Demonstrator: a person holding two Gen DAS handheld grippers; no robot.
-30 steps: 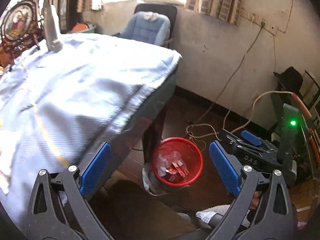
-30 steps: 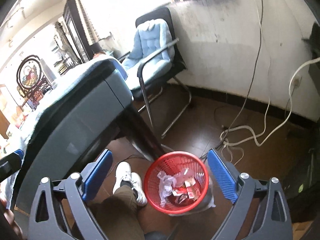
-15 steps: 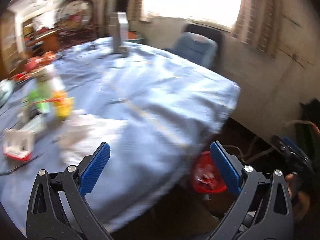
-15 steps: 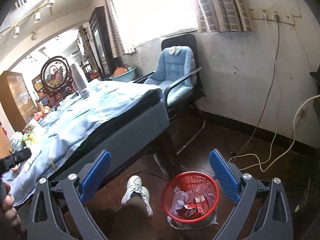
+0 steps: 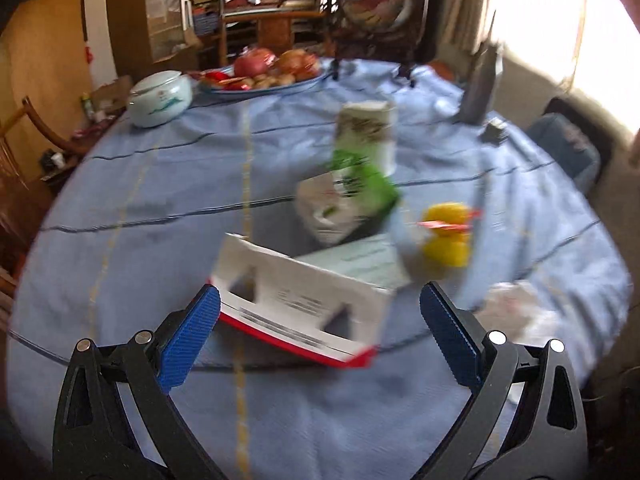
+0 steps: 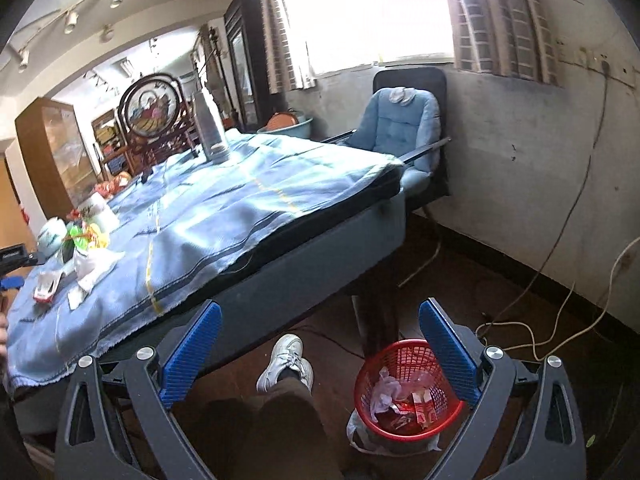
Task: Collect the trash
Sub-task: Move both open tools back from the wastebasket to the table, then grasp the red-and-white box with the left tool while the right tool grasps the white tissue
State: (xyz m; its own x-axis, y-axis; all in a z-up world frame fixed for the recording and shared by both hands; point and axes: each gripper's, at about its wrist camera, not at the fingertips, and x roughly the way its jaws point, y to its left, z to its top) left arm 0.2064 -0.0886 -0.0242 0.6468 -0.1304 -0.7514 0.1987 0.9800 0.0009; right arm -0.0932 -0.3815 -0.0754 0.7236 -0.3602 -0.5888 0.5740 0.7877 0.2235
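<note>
My left gripper (image 5: 320, 340) is open and empty, low over the blue-clothed table (image 5: 160, 184). A torn white and red carton (image 5: 298, 306) lies right between its fingers. Behind it lie a crumpled green and white wrapper (image 5: 346, 204), a yellow wrapper (image 5: 448, 232) and a clear plastic scrap (image 5: 516, 312). My right gripper (image 6: 318, 352) is open and empty, off the table's side, above the floor. The red trash basket (image 6: 404, 396) stands on the floor by its right finger, with wrappers and tissue in it. The trash pile (image 6: 86, 252) shows far left in the right wrist view.
A white lidded bowl (image 5: 160, 98), a fruit plate (image 5: 268, 72), a paper cup (image 5: 368, 132) and a steel flask (image 5: 480, 84) stand farther back on the table. A blue chair (image 6: 404, 128) stands at the wall. Cables (image 6: 532, 320) lie on the floor. A person's shoe (image 6: 286, 364) is under the table.
My left gripper swung from the basket side round over the table and now faces the trash pile close up. My right gripper rose and drew back; the basket sits lower right in its view.
</note>
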